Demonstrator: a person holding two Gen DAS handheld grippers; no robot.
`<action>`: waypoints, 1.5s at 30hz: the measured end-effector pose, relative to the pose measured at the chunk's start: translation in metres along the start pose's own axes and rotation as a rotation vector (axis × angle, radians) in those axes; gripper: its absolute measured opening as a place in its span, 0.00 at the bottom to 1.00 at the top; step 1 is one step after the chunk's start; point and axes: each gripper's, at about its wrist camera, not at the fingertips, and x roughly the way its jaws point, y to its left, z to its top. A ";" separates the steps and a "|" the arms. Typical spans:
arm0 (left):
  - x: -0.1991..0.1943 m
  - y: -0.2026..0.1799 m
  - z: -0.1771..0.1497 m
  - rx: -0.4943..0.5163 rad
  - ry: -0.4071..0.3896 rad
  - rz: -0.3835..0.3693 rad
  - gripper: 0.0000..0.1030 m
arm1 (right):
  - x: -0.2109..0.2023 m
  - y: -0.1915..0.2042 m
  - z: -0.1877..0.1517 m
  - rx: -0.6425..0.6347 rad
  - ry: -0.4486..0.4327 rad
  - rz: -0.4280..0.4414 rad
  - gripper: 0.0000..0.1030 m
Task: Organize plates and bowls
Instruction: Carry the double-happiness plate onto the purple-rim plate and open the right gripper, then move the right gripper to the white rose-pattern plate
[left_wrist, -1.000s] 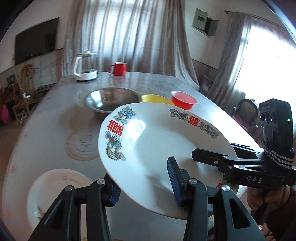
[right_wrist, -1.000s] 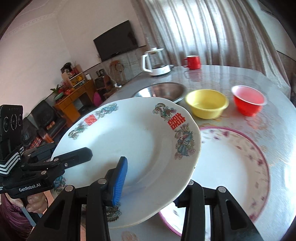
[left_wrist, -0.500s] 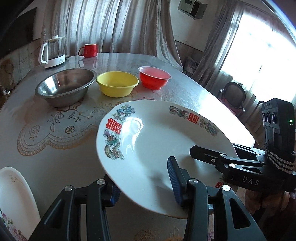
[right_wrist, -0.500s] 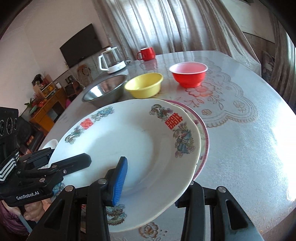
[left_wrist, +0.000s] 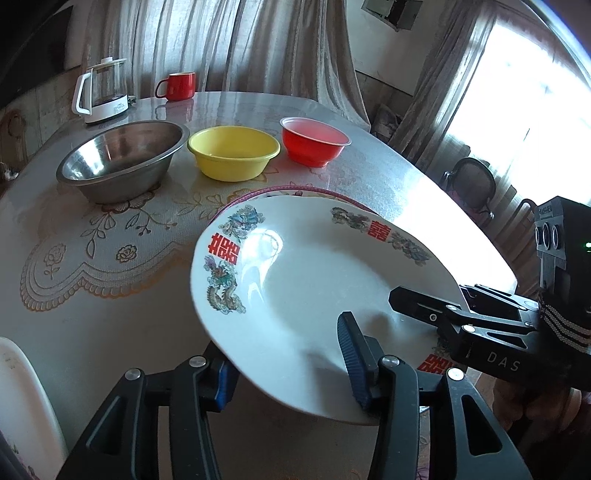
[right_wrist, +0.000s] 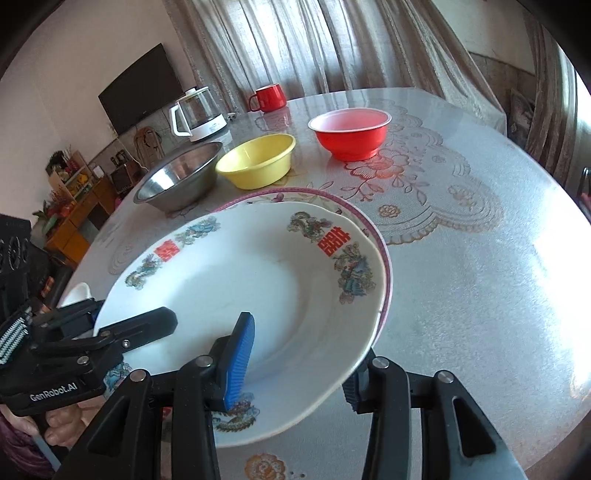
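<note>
The left gripper (left_wrist: 291, 373) is clamped on the near rim of the white ceramic plate with red characters and dragon motifs (left_wrist: 321, 291): one blue-padded finger (left_wrist: 352, 363) lies on the plate's upper face, the other sits under the rim. The right gripper (right_wrist: 295, 373) pinches the same plate a little further round its near edge, one blue pad (right_wrist: 240, 360) on top and its partner beneath. So both claws are closed on one plate, which hangs tilted, with its far edge lower.

Just beyond the claws, under that far edge, lies a larger white plate with a purple rim (right_wrist: 382, 251) on the lace-patterned table (right_wrist: 461, 295). Whether the two plates already touch I cannot tell. Further out stand a steel bowl (left_wrist: 118, 162), a yellow plastic bowl (left_wrist: 233, 152) and a red plastic bowl (left_wrist: 314, 140), then a glass kettle (left_wrist: 101, 90) and a red mug (left_wrist: 178, 85). Another white plate (left_wrist: 26, 406) shows at the left gripper's near left.

The main risk, in my judgement, is the glazed rim sliding out of such shallow pinches. If one claw releases before the other, the plate could pivot and strike the purple-rimmed one hard enough to chip it. Lowered off-centre, it would sit crooked and might skid toward the table's edge.
</note>
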 end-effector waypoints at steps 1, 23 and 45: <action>0.001 -0.001 0.000 0.000 0.003 0.000 0.48 | -0.001 -0.001 0.000 0.000 -0.002 -0.001 0.43; -0.025 0.018 -0.025 -0.057 0.013 -0.097 0.58 | -0.025 -0.030 0.009 0.061 -0.074 -0.091 0.43; -0.001 0.015 -0.001 -0.094 -0.029 -0.048 0.76 | 0.009 -0.012 0.028 -0.032 -0.070 -0.187 0.43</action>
